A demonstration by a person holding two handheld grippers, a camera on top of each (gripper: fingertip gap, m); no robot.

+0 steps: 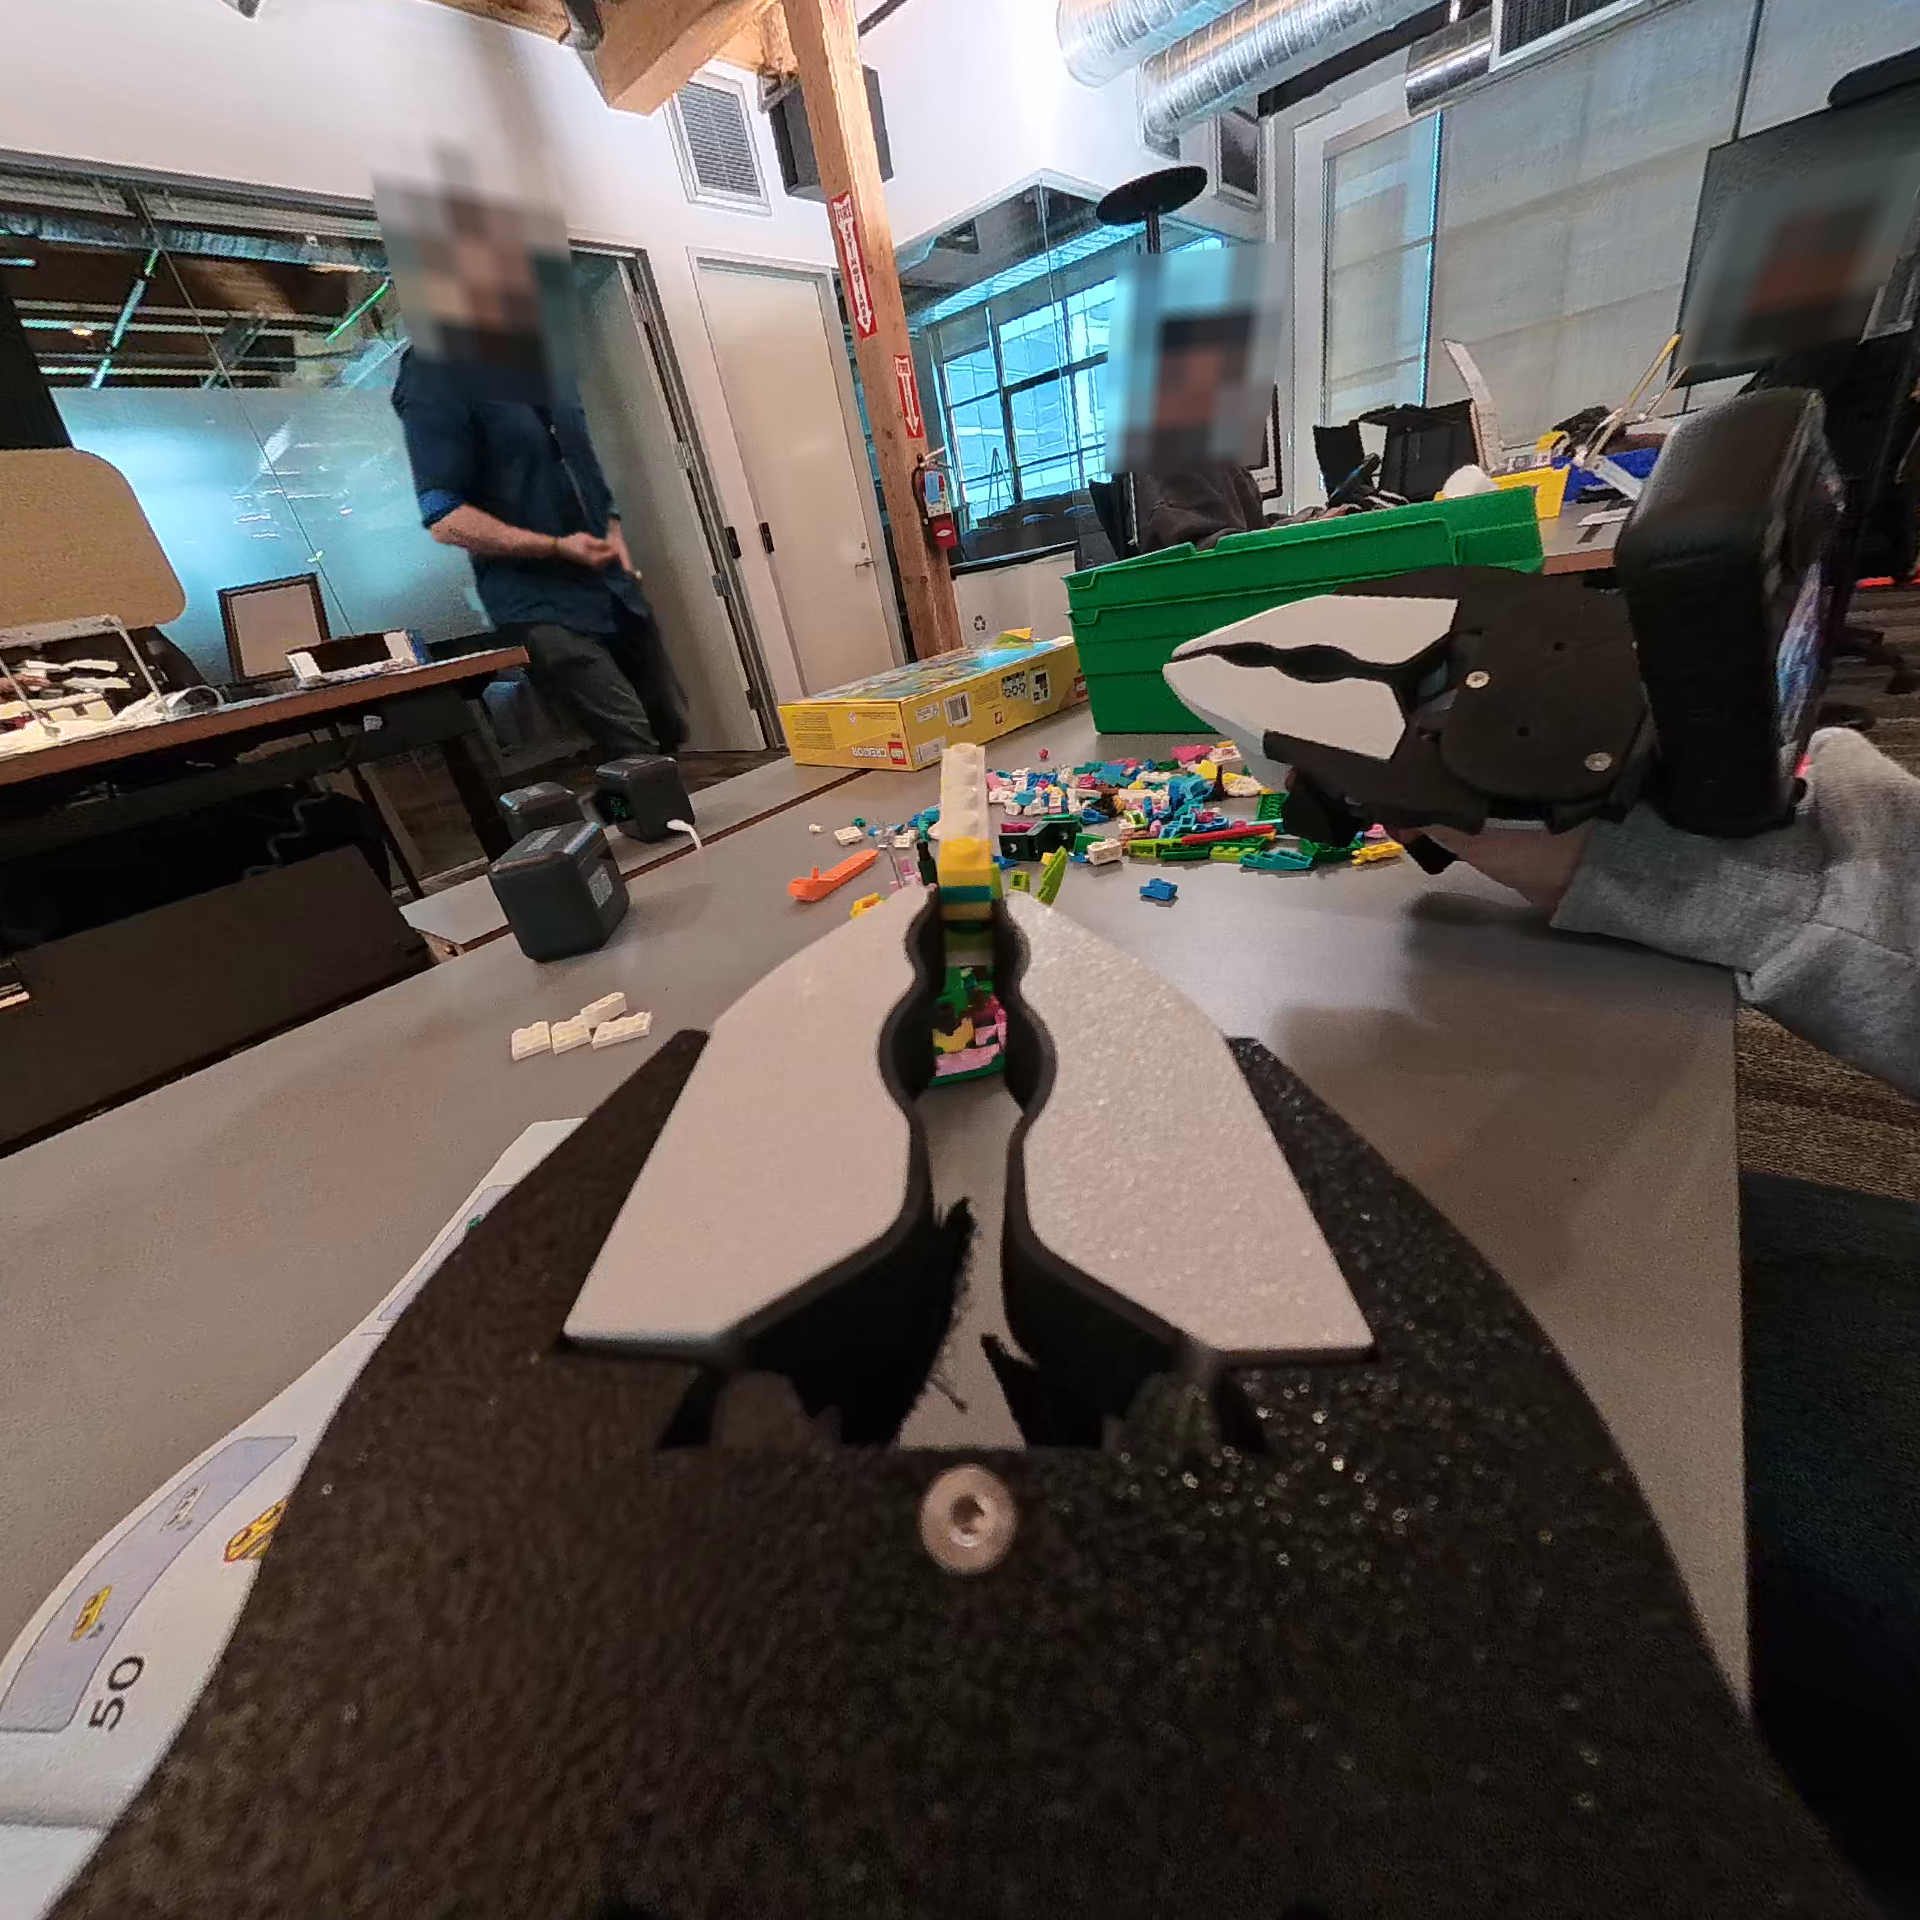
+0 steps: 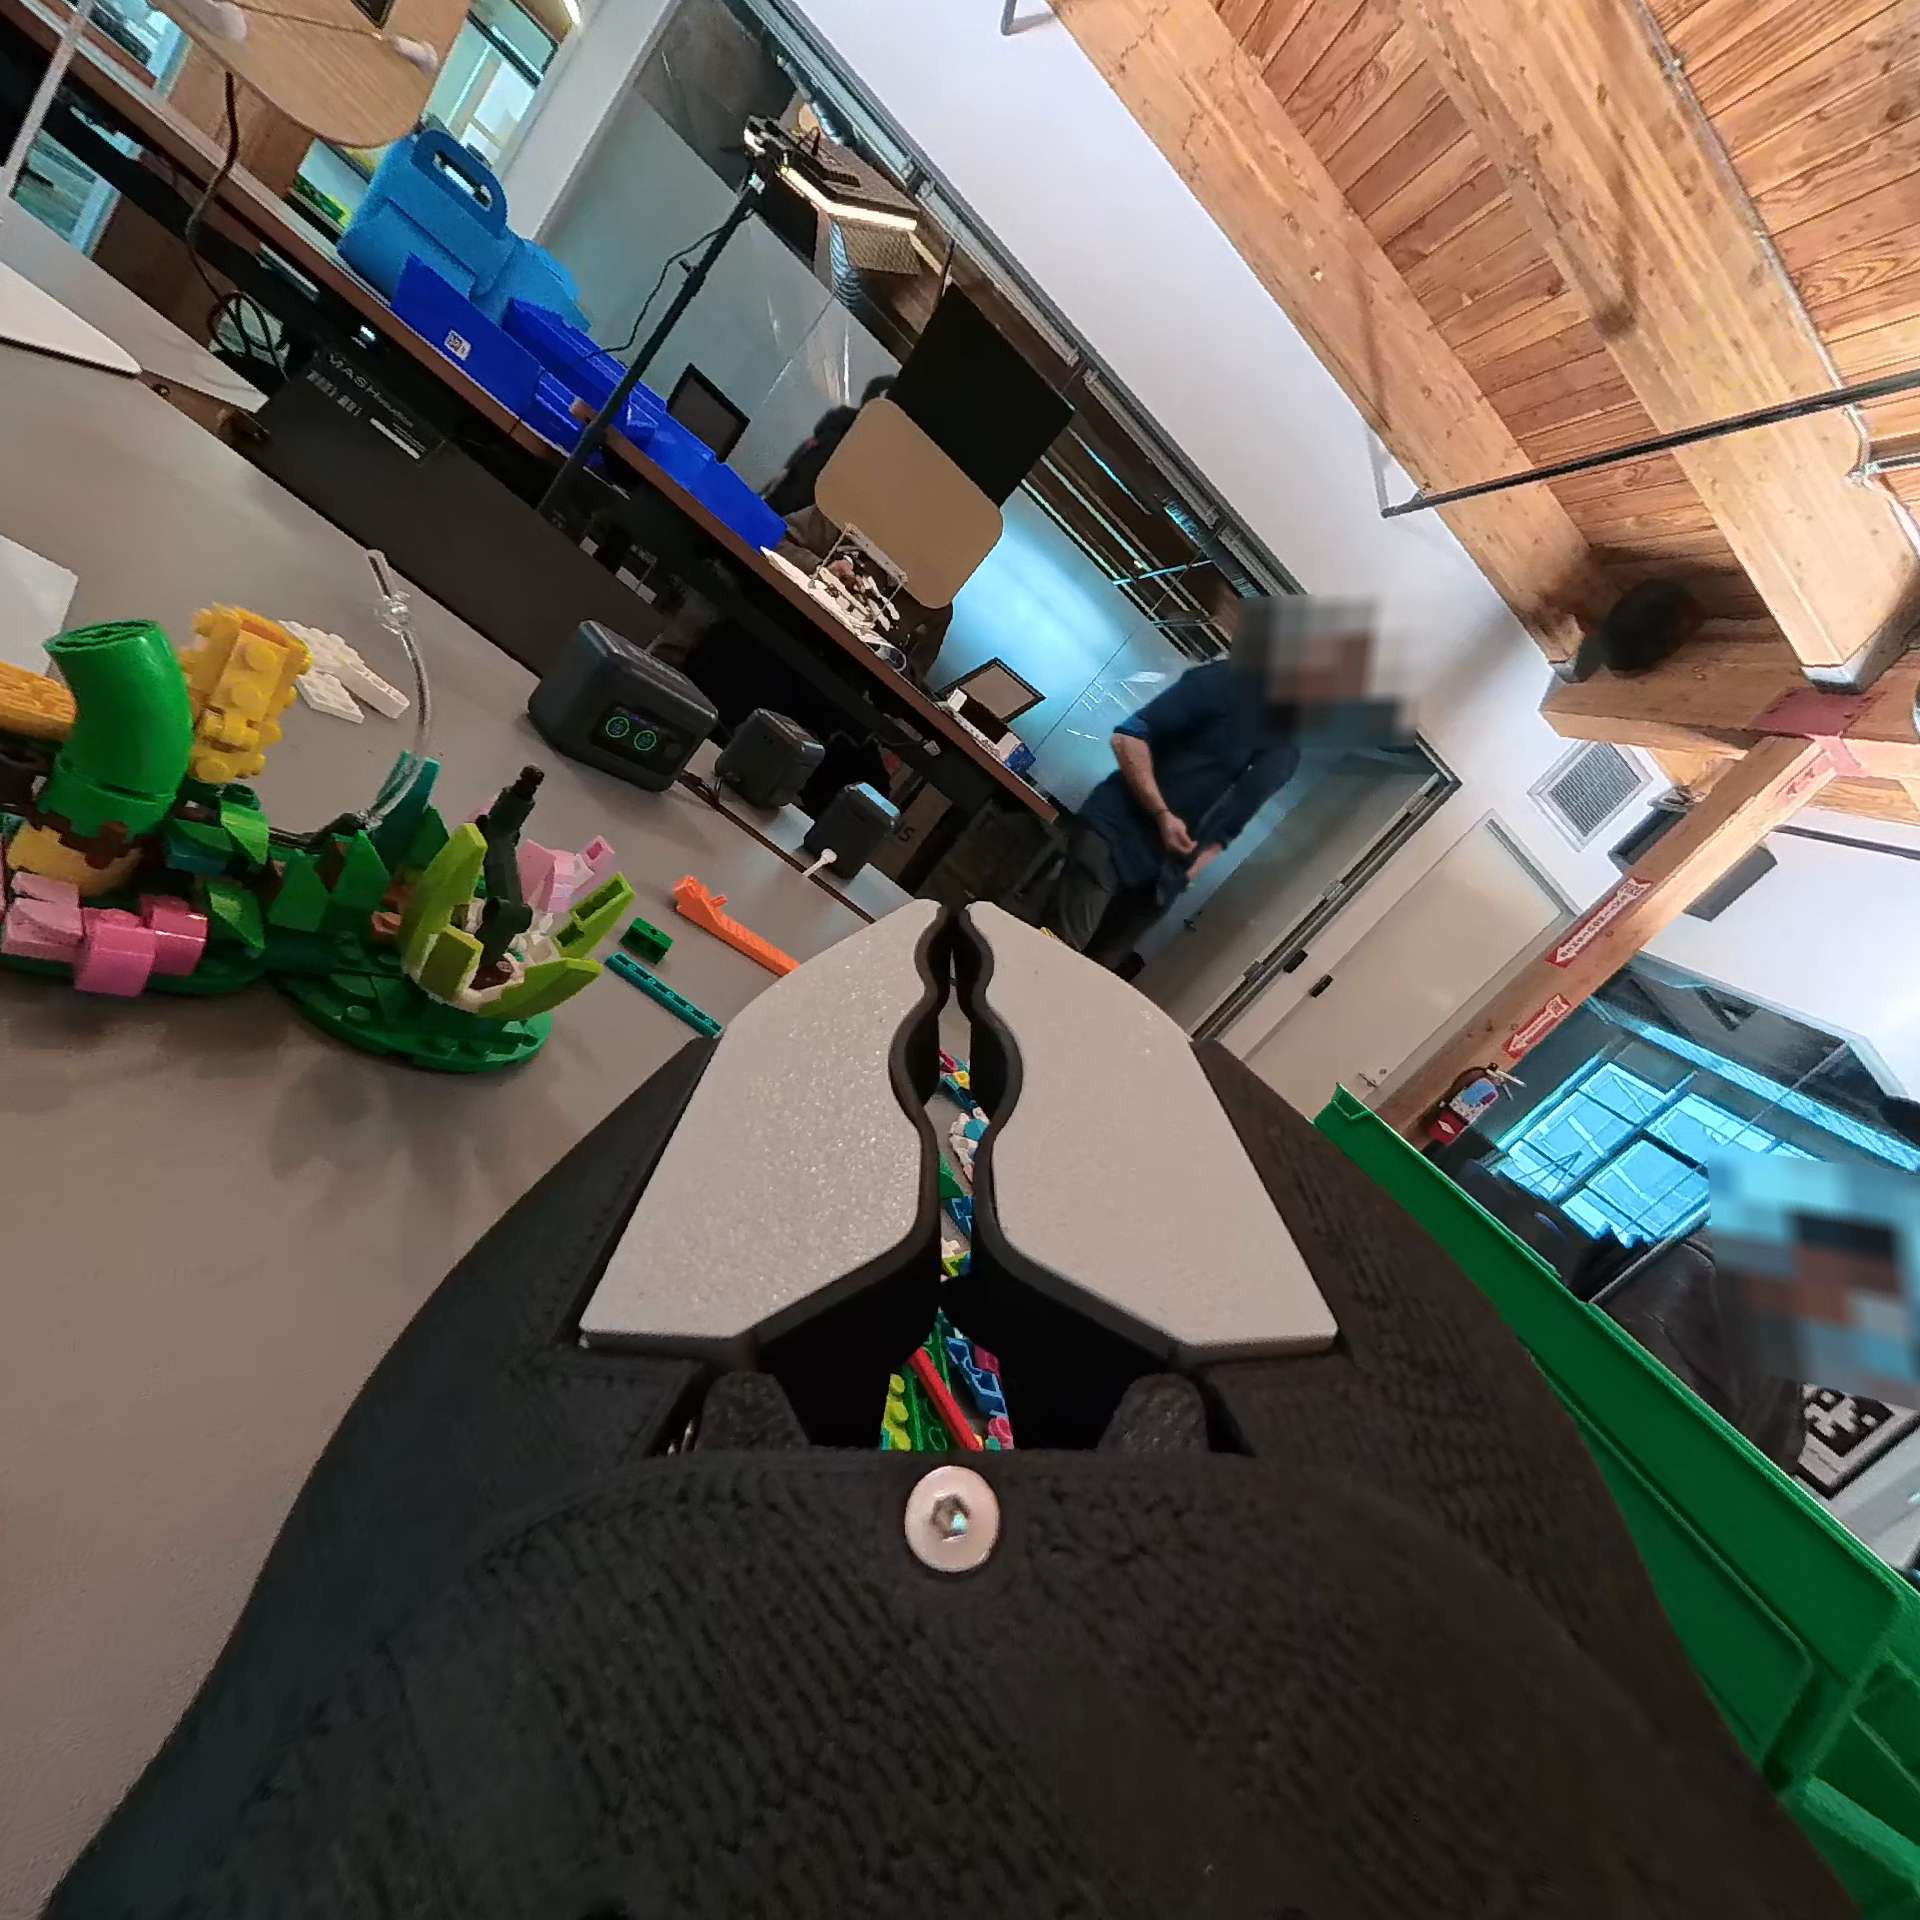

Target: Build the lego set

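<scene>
My left jaws (image 1: 966, 904) stand narrowly apart around the brick model (image 1: 964, 883), a stack of green, yellow and pink bricks topped by a white bar; whether the pads press on it, I cannot tell. My right jaws (image 2: 954, 914) are closed with nothing between their tips, hovering over the pile of loose bricks (image 1: 1153, 810) on the grey desk (image 1: 1351, 1039). An orange brick separator (image 1: 831, 875) lies left of the model, 4 white bricks (image 1: 582, 1023) nearer me. Beyond stand green bins (image 1: 1299, 603) and a yellow box (image 1: 925, 707).
</scene>
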